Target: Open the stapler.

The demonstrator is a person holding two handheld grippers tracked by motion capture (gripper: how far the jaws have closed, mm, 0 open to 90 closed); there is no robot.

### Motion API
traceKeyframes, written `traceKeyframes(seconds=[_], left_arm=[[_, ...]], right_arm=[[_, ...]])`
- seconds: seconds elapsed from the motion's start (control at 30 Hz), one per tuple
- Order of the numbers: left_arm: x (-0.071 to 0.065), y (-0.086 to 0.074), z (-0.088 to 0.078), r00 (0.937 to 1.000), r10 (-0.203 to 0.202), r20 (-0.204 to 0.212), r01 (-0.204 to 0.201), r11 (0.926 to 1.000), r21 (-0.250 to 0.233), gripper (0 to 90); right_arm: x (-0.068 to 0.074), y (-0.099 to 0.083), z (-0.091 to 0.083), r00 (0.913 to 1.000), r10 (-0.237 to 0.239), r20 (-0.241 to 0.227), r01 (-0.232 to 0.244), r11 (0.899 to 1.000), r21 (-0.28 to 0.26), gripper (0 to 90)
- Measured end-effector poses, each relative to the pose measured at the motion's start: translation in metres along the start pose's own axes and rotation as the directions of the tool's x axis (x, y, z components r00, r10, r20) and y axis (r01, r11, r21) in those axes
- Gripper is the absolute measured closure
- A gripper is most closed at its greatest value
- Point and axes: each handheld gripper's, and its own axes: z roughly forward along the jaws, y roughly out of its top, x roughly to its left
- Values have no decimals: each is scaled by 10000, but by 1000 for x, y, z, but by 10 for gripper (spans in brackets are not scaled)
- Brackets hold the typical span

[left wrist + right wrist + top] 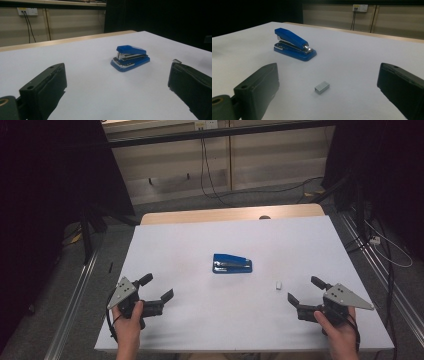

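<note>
White table (200,330), blue stapler (232,264), staple block (279,284) beside.

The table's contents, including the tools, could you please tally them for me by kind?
Blue stapler: 1
Small block of staples: 1
Handheld tools: 2, left tool and right tool, both open
Total: 4

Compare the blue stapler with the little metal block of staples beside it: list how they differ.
The stapler is blue with silver metal parts; the staple block is plain grey metal. The stapler is far larger and taller; the staple block is tiny and low. The stapler sits near the table's middle; the staple block lies nearer the right gripper. Both rest untouched on the white table, apart from each other.
</note>
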Motion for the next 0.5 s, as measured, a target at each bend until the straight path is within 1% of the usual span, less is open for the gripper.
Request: traceKeyframes(seconds=[0.03, 0.1, 0.13, 0.17, 0.3, 0.33, 0.4, 0.43, 0.47, 0.5], left_arm=[[-1, 0, 0, 10000, -7, 13, 7, 10000, 40, 21], [-1, 0, 0, 10000, -53, 22, 53, 10000, 16, 21], [-1, 0, 0, 10000, -13, 76, 12, 10000, 60, 21], [-1, 0, 0, 10000, -13, 76, 12, 10000, 60, 21], [-4, 1, 3, 9998, -63, 180, 62, 10000, 63, 21], [-4, 0, 5, 9998, 10, 191, -13, 9999, 112, 21], [-4, 1, 7, 9998, 43, 202, -46, 9999, 148, 21], [-3, 1, 9, 9996, -159, 218, 158, 9999, 46, 22], [-3, 1, 10, 9996, -180, 211, 180, 9998, 15, 22], [-3, 1, 12, 9996, -173, 242, 173, 9998, 24, 21]], right_arm=[[0, 1, 0, 9999, 118, 0, -118, 9999, -77, 33], [0, 1, 1, 10000, 21, -65, -22, 10000, -82, 35], [1, 2, 2, 10000, -44, -89, 44, 10000, -42, 36], [1, 2, 2, 10000, -44, -89, 44, 10000, -42, 36], [2, 2, 5, 9994, -70, -340, 75, 9998, 164, 40], [2, 3, 6, 9992, -139, -388, 146, 9997, 174, 39], [3, 5, 7, 9978, -502, -443, 515, 9983, 281, 41], [4, 5, 9, 9965, -715, -440, 731, 9967, 362, 43], [4, 5, 10, 9957, -823, -433, 842, 9954, 456, 46], [4, 5, 11, 9953, -833, -483, 860, 9947, 556, 46]])
